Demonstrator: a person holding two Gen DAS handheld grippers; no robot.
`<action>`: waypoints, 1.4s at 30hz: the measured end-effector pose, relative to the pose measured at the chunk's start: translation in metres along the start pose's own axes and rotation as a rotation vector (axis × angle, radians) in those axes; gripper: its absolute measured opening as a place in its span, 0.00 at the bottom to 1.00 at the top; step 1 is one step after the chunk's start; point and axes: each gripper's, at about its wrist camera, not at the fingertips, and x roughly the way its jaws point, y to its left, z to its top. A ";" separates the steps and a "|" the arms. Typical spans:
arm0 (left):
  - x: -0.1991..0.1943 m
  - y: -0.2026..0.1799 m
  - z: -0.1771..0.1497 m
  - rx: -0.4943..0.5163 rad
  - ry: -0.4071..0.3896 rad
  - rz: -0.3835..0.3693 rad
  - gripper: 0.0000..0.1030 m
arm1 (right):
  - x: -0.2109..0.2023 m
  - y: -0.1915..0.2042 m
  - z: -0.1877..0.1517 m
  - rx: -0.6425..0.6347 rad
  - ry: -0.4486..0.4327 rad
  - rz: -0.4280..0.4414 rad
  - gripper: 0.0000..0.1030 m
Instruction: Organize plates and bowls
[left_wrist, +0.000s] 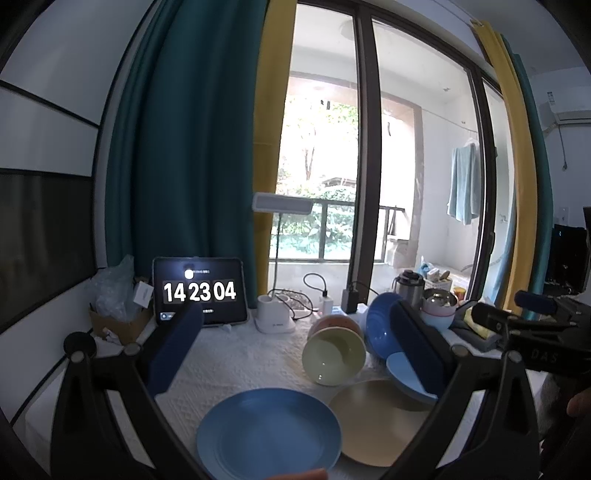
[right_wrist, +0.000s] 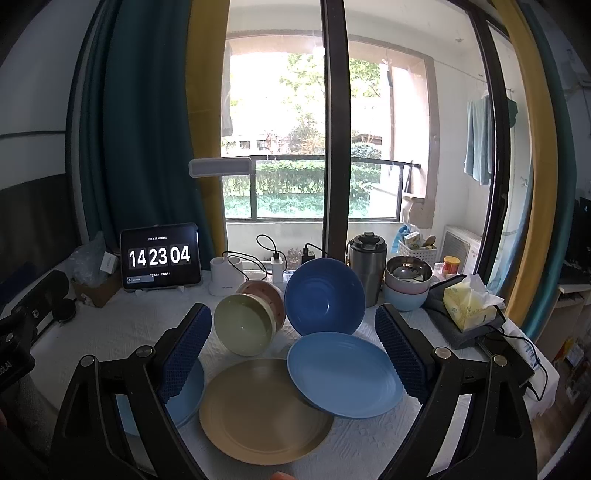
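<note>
A tan plate (right_wrist: 264, 410) lies flat on the white cloth. A light blue plate (right_wrist: 343, 374) leans tilted on its right side. Another blue plate (left_wrist: 267, 432) lies left of the tan one. A dark blue bowl (right_wrist: 325, 297) stands tipped on edge behind them. A yellow-green bowl (right_wrist: 245, 321) lies on its side, nested against a pink bowl (right_wrist: 271, 295). My left gripper (left_wrist: 295, 350) is open and empty above the plates. My right gripper (right_wrist: 291, 350) is open and empty, its fingers either side of the tan and light blue plates.
A tablet clock (right_wrist: 160, 258) and a white lamp base (right_wrist: 225, 275) stand at the back left. A steel flask (right_wrist: 367, 267), stacked small bowls (right_wrist: 406, 284) and a tissue box (right_wrist: 469, 304) stand at the right. Cables run along the window sill.
</note>
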 end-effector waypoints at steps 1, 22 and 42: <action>0.000 0.000 0.000 -0.001 0.001 -0.001 0.99 | 0.000 0.001 0.001 0.000 0.001 0.001 0.90; 0.004 0.002 0.001 -0.007 0.004 0.002 0.99 | 0.007 0.002 0.001 -0.004 0.010 -0.001 0.90; 0.023 0.019 -0.008 -0.038 0.055 0.011 0.99 | 0.038 0.024 0.002 -0.043 0.073 0.009 0.90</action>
